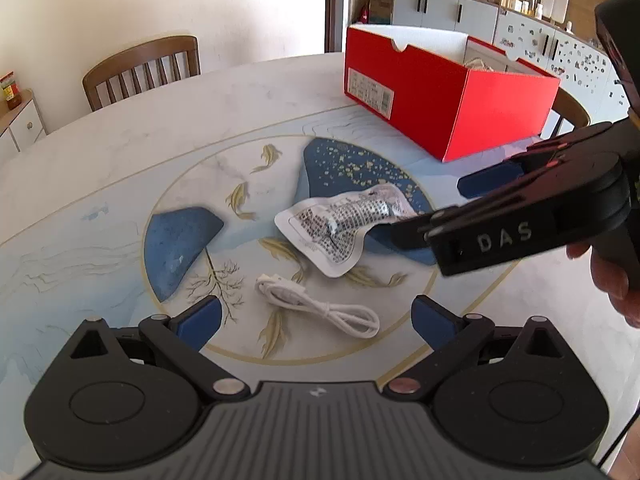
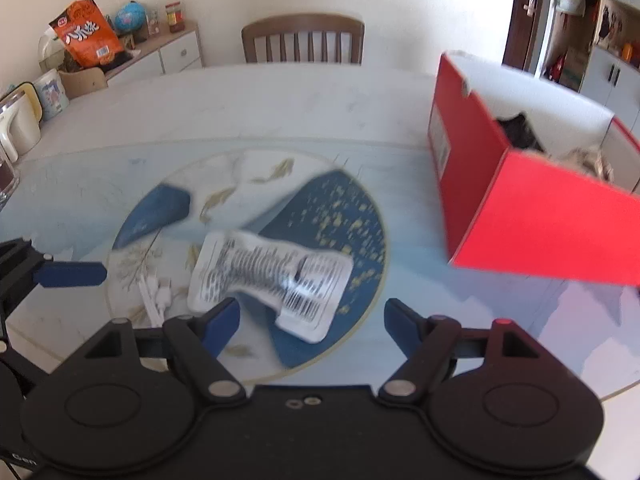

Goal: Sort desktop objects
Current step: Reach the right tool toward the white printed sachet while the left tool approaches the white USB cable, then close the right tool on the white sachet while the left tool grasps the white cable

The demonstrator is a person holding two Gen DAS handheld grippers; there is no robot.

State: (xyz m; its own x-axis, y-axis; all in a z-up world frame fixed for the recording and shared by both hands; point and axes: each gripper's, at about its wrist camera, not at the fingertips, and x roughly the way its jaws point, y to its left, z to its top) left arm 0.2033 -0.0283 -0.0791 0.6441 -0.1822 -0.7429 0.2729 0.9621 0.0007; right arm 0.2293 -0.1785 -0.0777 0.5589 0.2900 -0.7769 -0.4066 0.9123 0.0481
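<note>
At frame centre: right gripper [image 2: 312, 316] wide open, empty, probably closing on packet [image 2: 272, 280]; next, box [image 2: 540, 224].

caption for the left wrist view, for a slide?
Left gripper open over a coiled white cable; right gripper reaches toward a printed packet, red box behind.

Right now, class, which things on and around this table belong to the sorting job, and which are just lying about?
Belonging to the job:
- printed white packet, on the table
- coiled white cable, on the table
- red box, open, with things already inside
- left tool and right tool, both open

Just lying about:
- wooden chair
- orange snack bag
- globe
</note>
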